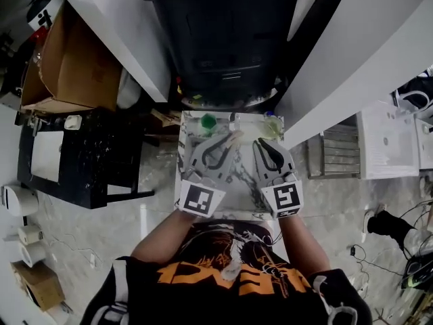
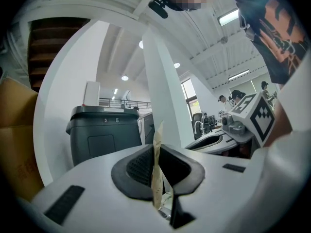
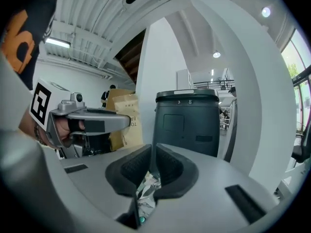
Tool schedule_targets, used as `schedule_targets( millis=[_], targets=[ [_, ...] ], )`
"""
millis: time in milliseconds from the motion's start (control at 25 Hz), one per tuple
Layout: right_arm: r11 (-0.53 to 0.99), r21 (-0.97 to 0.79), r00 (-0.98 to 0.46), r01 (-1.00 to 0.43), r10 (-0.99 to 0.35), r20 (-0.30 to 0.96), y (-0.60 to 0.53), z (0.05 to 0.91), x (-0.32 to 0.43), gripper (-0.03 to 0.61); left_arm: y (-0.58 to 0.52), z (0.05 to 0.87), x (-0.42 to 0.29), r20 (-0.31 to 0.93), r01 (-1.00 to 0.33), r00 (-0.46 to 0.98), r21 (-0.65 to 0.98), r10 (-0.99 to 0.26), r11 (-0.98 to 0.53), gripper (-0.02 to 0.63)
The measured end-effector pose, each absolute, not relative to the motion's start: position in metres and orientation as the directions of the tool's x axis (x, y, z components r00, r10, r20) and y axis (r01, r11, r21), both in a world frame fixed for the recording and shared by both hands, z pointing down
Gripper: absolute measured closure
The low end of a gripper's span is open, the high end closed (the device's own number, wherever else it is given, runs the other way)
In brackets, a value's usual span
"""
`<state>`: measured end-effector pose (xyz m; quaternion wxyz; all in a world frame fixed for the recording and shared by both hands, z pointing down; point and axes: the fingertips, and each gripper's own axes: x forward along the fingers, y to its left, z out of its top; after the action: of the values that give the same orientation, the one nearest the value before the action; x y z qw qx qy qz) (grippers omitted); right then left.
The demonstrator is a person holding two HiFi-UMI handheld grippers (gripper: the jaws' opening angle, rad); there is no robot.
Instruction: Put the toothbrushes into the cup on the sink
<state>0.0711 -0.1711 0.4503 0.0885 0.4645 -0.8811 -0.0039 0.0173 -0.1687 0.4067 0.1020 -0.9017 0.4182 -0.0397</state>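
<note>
Jaws of the left hand-held gripper point(image 2: 156, 147) are nearly together, pressed on a thin beige strip point(image 2: 157, 174) that stands on edge between the pads and pokes up past them. Whether it is a toothbrush handle or its paper packet cannot be told. In the head view the strip point(image 1: 235, 138) sticks out beyond that gripper point(image 1: 226, 141) over the far half of the marbled worktop point(image 1: 230, 185).

The right hand-held gripper point(image 3: 151, 152) has its pads close together too, with a crumpled wrapper point(image 3: 146, 191) of shiny film caught low between them. From above it point(image 1: 260, 144) sits just beside the left one, both pointing away from the person.

A clear cup point(image 1: 270, 127) stands at the worktop's far right corner and a green thing point(image 1: 208, 122) near the far left. A black bin point(image 1: 223, 39) stands behind the worktop.
</note>
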Motion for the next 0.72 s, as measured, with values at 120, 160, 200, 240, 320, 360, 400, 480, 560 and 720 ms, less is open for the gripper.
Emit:
schedule_targets(
  millis=[120, 160, 200, 240, 320, 360, 400, 480, 560, 720],
  targets=[
    [0.586, 0.094, -0.572, -0.805, -0.808, 0.141, -0.166, 0.445, 0.056, 0.548, -0.164, 0.41, -0.003, -0.018, -0.772, 0.62, -0.195, -0.785, -0.605, 0.565],
    [0.59, 0.096, -0.576, -0.802, -0.806, 0.136, -0.165, 0.444, 0.052, 0.552, -0.163, 0.412, -0.009, -0.017, -0.779, 0.611, -0.188, -0.791, -0.598, 0.565],
    [0.593, 0.096, -0.58, -0.8, -0.804, 0.128, -0.164, 0.443, 0.048, 0.554, -0.163, 0.414, -0.015, -0.018, -0.786, 0.603, -0.179, -0.797, -0.591, 0.565],
    [0.596, 0.096, -0.584, -0.798, -0.802, 0.123, -0.164, 0.443, 0.044, 0.557, -0.162, 0.415, -0.02, -0.018, -0.793, 0.596, -0.169, -0.803, -0.585, 0.565],
    [0.601, 0.098, -0.589, -0.793, -0.798, 0.126, -0.163, 0.443, 0.038, 0.56, -0.162, 0.417, -0.028, -0.013, -0.8, 0.587, -0.159, -0.809, -0.578, 0.565],
    [0.603, 0.098, -0.59, -0.791, -0.796, 0.135, -0.162, 0.444, 0.036, 0.561, -0.162, 0.418, -0.03, -0.012, -0.802, 0.585, -0.156, -0.811, -0.577, 0.565],
    [0.605, 0.097, -0.59, -0.79, -0.794, 0.143, -0.162, 0.445, 0.034, 0.563, -0.162, 0.418, -0.033, -0.012, -0.804, 0.584, -0.152, -0.812, -0.576, 0.565],
    [0.607, 0.097, -0.592, -0.789, -0.792, 0.147, -0.162, 0.445, 0.03, 0.563, -0.163, 0.419, -0.036, -0.019, -0.808, 0.579, -0.145, -0.815, -0.571, 0.565],
    [0.608, 0.096, -0.594, -0.788, -0.792, 0.142, -0.164, 0.445, 0.028, 0.563, -0.166, 0.42, -0.04, -0.03, -0.816, 0.57, -0.141, -0.821, -0.561, 0.565],
    [0.614, 0.09, -0.596, -0.784, -0.785, 0.168, -0.166, 0.447, 0.022, 0.563, -0.185, 0.434, -0.052, -0.017, -0.839, 0.538, -0.111, -0.843, -0.533, 0.565]
  ],
)
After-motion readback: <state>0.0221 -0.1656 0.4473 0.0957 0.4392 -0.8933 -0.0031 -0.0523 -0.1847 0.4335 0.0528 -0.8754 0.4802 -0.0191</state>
